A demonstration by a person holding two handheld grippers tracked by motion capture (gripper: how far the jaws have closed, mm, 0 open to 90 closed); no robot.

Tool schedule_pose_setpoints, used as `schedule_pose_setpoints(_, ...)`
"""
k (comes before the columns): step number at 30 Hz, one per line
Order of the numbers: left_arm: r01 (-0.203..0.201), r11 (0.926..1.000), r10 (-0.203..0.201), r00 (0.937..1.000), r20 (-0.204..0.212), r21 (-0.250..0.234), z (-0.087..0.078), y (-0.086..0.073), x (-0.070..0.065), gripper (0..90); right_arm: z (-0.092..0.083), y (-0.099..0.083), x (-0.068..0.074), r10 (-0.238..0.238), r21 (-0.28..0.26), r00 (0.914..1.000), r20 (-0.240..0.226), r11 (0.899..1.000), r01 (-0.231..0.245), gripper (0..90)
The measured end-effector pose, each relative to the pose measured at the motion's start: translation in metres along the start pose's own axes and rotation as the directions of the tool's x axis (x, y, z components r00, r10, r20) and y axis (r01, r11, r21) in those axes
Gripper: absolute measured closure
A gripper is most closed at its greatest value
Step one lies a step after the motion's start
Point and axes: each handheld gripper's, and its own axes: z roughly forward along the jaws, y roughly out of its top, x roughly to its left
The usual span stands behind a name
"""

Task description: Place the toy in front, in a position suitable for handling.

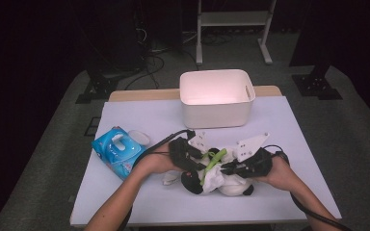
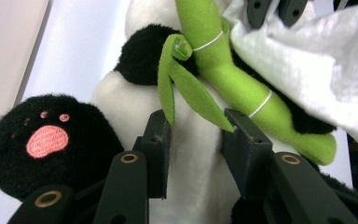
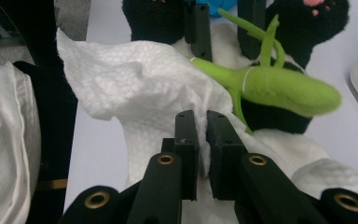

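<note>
Plush panda [image 1: 224,182] lies flat, bamboo stalk [image 1: 214,162] probably pointing bin-ward.

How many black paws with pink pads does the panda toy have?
2 that I can see: one paw beside the left gripper, another paw at the top of the right gripper view, possibly the same one. Others may be hidden.

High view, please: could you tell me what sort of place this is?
Probably a lab or recording room, not a home: a white-topped table on grey carpet, black stands and loose cables in a dark background, plus a white metal frame behind.
</note>
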Motion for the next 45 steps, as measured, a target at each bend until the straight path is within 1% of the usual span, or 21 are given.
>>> schedule_pose_setpoints(1,0.000,1.0000,0.000,1.0000,0.000,0.000,0.000,0.000,0.000,61.8,0.000,0.000,0.000,0.000,0.000,1.0000,0.000,1.000,0.000,82.7)
schedule_pose_setpoints(2,0.001,1.0000,-0.001,1.0000,-0.001,-0.004,0.000,-0.001,0.000,61.9,-0.004,-0.004,0.000,0.015,-0.012,0.9999,-0.002,1.000,-0.015,82.8)
schedule_pose_setpoints(5,0.003,1.0000,-0.003,1.0000,0.000,-0.007,0.000,-0.002,0.000,61.9,-0.008,-0.008,0.001,0.022,-0.015,0.9998,0.004,1.000,-0.022,82.9)
schedule_pose_setpoints(9,0.010,0.9999,-0.010,0.9999,0.000,-0.007,0.000,-0.001,0.001,61.8,-0.017,-0.017,0.001,0.036,-0.009,0.9992,0.017,0.999,-0.036,83.0)
schedule_pose_setpoints(10,0.013,0.9999,-0.013,0.9999,0.001,-0.006,0.000,-0.002,0.003,61.8,-0.020,-0.024,0.000,0.043,-0.003,0.9987,0.028,0.999,-0.043,83.2)
schedule_pose_setpoints(11,0.013,0.9999,-0.013,0.9999,0.001,-0.006,0.000,-0.002,0.003,61.9,-0.020,-0.024,0.000,0.043,-0.003,0.9987,0.028,0.999,-0.043,83.2)
schedule_pose_setpoints(12,0.014,0.9999,-0.014,0.9999,0.006,-0.005,0.000,-0.002,0.004,61.9,-0.024,-0.032,-0.001,0.066,-0.004,0.9972,0.035,0.998,-0.065,83.1)
schedule_pose_setpoints(13,0.014,0.9999,-0.014,0.9999,0.006,-0.005,0.000,-0.002,0.004,61.9,-0.024,-0.032,-0.001,0.066,-0.004,0.9972,0.035,0.998,-0.065,83.1)
schedule_pose_setpoints(14,0.013,0.9999,-0.013,0.9999,0.004,-0.003,0.000,-0.001,0.004,61.9,-0.026,-0.036,-0.002,0.083,-0.013,0.9962,0.028,0.997,-0.082,83.2)
schedule_pose_setpoints(15,0.014,0.9999,-0.014,0.9999,0.004,-0.004,0.000,-0.001,0.004,61.9,-0.028,-0.040,-0.003,0.095,-0.006,0.9949,0.036,0.996,-0.094,83.3)
schedule_pose_setpoints(16,0.017,0.9999,-0.017,0.9998,0.004,-0.002,0.000,-0.001,0.003,61.9,-0.032,-0.047,-0.004,0.114,-0.015,0.9926,0.043,0.993,-0.113,83.4)
schedule_pose_setpoints(20,0.014,0.9999,-0.013,0.9999,0.006,-0.004,0.000,-0.002,0.003,62.0,-0.036,-0.056,-0.006,0.139,-0.023,0.9891,0.048,0.990,-0.138,83.4)
schedule_pose_setpoints(23,0.009,1.0000,-0.009,0.9999,0.005,0.001,0.000,-0.002,0.002,62.0,-0.038,-0.057,-0.006,0.139,-0.021,0.9889,0.053,0.990,-0.138,83.3)
schedule_pose_setpoints(27,0.001,1.0000,-0.001,0.9999,0.014,0.002,-0.001,-0.002,0.002,62.0,-0.040,-0.051,-0.006,0.125,-0.026,0.9905,0.059,0.992,-0.123,83.3)
schedule_pose_setpoints(29,0.001,1.0000,-0.001,0.9998,0.018,0.001,0.000,-0.002,0.001,62.0,-0.039,-0.041,-0.008,0.106,-0.030,0.9920,0.068,0.994,-0.105,83.3)
schedule_pose_setpoints(30,0.001,1.0000,-0.001,0.9998,0.018,0.001,0.000,-0.002,0.001,62.0,-0.039,-0.041,-0.008,0.106,-0.030,0.9920,0.068,0.994,-0.105,83.3)
schedule_pose_setpoints(32,-0.009,0.9999,0.009,0.9999,0.014,0.004,-0.001,-0.002,-0.002,62.0,-0.035,-0.031,-0.014,0.089,-0.029,0.9938,0.067,0.996,-0.087,83.3)
schedule_pose_setpoints(34,-0.013,0.9999,0.013,0.9998,0.014,0.010,-0.002,-0.002,-0.003,62.1,-0.033,-0.028,-0.016,0.086,-0.028,0.9942,0.065,0.996,-0.085,83.2)
schedule_pose_setpoints(36,-0.019,0.9998,0.019,0.9998,0.002,0.007,-0.002,-0.004,-0.007,62.1,-0.029,-0.022,-0.021,0.077,-0.030,0.9952,0.060,0.997,-0.075,83.2)
schedule_pose_setpoints(39,-0.018,0.9998,0.018,0.9998,-0.003,0.005,-0.002,-0.005,-0.008,62.2,-0.027,-0.021,-0.023,0.081,-0.032,0.9953,0.052,0.996,-0.080,83.2)
schedule_pose_setpoints(45,-0.014,0.9998,0.014,0.9998,0.013,-0.012,-0.003,-0.007,-0.008,62.3,-0.031,-0.035,-0.023,0.114,-0.037,0.9915,0.064,0.993,-0.111,83.2)
